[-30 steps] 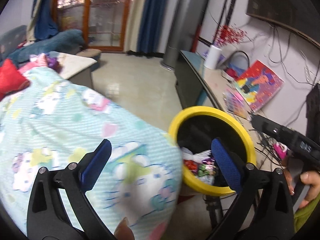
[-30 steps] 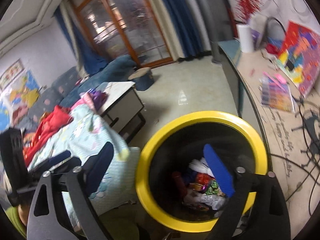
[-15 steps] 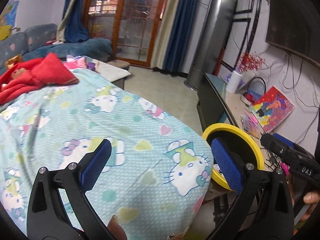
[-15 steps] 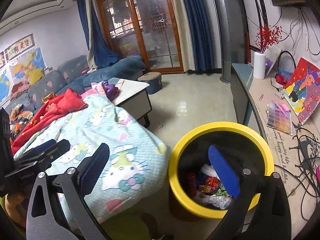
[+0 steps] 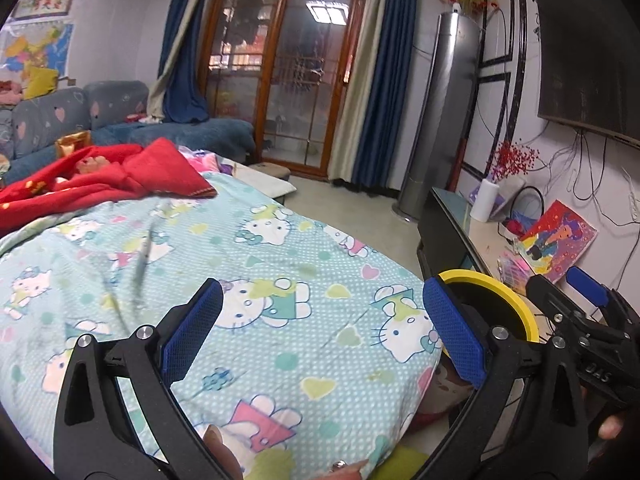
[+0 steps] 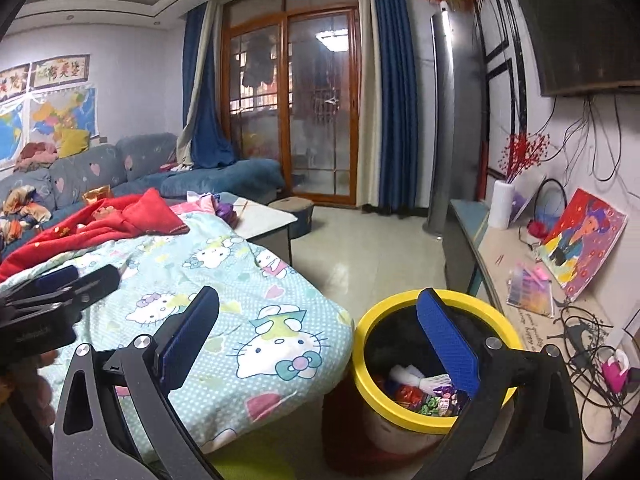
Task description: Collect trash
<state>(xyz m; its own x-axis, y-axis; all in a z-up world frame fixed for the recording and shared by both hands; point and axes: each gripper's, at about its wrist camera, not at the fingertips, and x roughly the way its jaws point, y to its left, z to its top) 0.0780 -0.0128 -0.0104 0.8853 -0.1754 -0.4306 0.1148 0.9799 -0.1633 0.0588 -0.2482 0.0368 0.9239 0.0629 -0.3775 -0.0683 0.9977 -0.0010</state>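
A yellow-rimmed trash bin [image 6: 404, 302] stands on the floor beside the bed, with several wrappers [image 6: 424, 394] inside. In the left wrist view only part of its rim [image 5: 500, 296] shows. My right gripper [image 6: 316, 340] is open and empty, raised above the gap between bed and bin. My left gripper [image 5: 320, 328] is open and empty over the Hello Kitty quilt [image 5: 248, 264]. The right gripper also shows in the left wrist view [image 5: 572, 312], and the left gripper in the right wrist view [image 6: 60, 284].
A red blanket [image 5: 100, 176] lies at the far end of the bed. A blue sofa [image 6: 160, 168] stands behind. A low cabinet [image 6: 520, 280] on the right carries a painting [image 6: 584, 236], a vase, cables and small items. Tiled floor [image 6: 360, 248] runs towards the glass door.
Both grippers have risen and drawn back from the bin, so it looks smaller and lower. The left gripper has swung left over the quilt. Both stayed open.
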